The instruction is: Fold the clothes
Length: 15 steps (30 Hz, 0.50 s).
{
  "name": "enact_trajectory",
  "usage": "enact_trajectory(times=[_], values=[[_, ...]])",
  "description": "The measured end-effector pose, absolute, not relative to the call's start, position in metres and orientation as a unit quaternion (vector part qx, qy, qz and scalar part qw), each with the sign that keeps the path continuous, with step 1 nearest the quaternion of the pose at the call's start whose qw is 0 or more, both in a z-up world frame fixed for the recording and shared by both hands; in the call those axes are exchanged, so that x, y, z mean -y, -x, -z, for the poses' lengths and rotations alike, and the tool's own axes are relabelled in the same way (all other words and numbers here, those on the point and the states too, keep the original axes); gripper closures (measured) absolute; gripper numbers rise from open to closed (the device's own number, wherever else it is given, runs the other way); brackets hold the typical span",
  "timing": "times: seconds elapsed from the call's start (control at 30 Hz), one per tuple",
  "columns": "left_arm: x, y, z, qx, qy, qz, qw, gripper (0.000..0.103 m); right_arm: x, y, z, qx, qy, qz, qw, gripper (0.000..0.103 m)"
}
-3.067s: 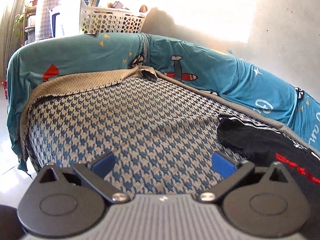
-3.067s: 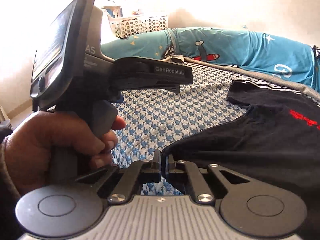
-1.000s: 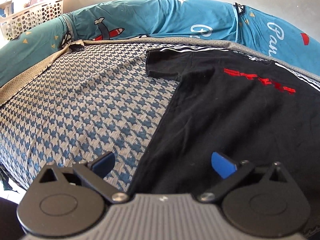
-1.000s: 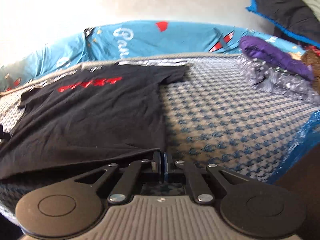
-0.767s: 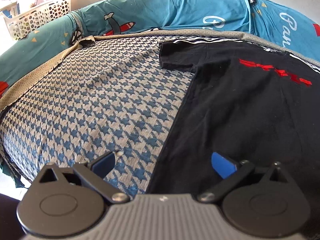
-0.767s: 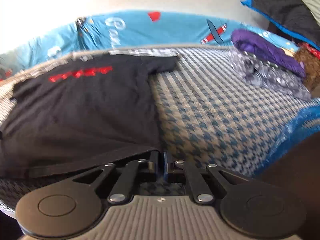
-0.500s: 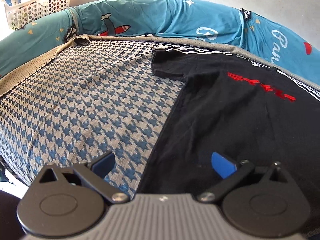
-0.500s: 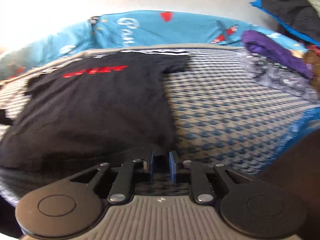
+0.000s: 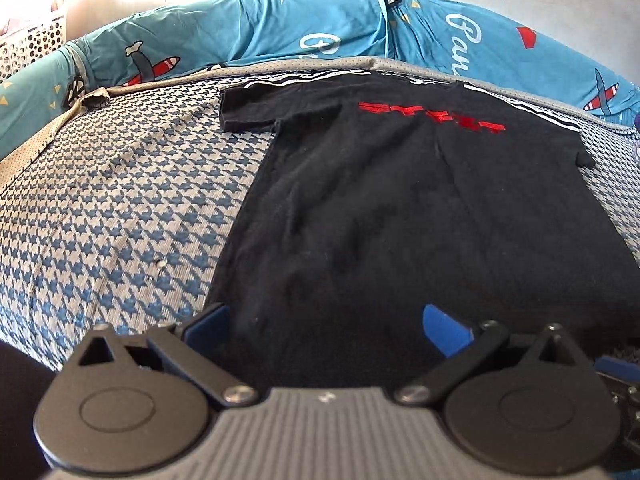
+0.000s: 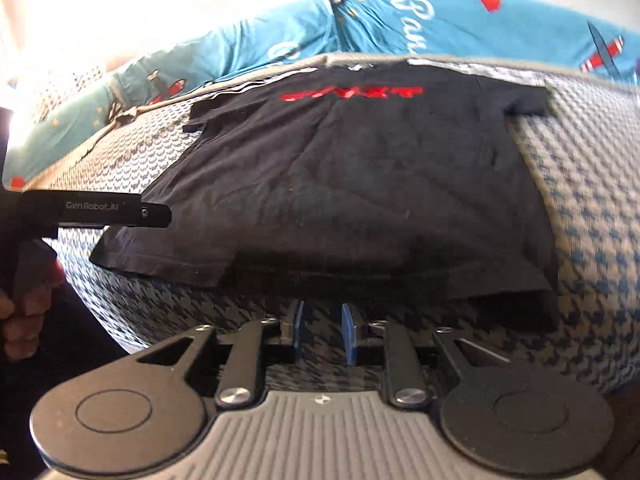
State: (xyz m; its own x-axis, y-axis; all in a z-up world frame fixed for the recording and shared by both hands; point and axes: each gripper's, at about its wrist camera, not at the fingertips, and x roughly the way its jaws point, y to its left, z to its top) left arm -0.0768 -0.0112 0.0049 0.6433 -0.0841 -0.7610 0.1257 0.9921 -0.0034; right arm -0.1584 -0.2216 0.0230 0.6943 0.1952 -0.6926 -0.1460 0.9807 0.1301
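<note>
Both views swung onto tee (image 9: 400, 208); houndstooth bed (image 9: 120, 216), teal bolster (image 9: 280, 24).

one black t-shirt (image 9: 400, 208), two hand-held grippers, one white laundry basket (image 9: 28, 46)

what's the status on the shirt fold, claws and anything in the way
Left claw open over hem. Right claw just been opening, nothing between pads. Black t-shirt flat, unfolded. Nothing in the way.
</note>
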Motion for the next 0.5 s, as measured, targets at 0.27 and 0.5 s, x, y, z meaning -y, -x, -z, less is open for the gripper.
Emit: enact_trajectory(times=[0.27, 0.5], values=[[0.015, 0.091, 0.005, -0.448, -0.046, 0.079, 0.889, 0.000, 0.191, 0.153, -0.026, -0.343, 0.090, -0.129, 0.926, 0.072], [0.021, 0.094, 0.012, -0.463, -0.065, 0.085, 0.880, 0.000, 0.160, 0.144, -0.003, -0.328, 0.228, -0.145, 0.905, 0.065]])
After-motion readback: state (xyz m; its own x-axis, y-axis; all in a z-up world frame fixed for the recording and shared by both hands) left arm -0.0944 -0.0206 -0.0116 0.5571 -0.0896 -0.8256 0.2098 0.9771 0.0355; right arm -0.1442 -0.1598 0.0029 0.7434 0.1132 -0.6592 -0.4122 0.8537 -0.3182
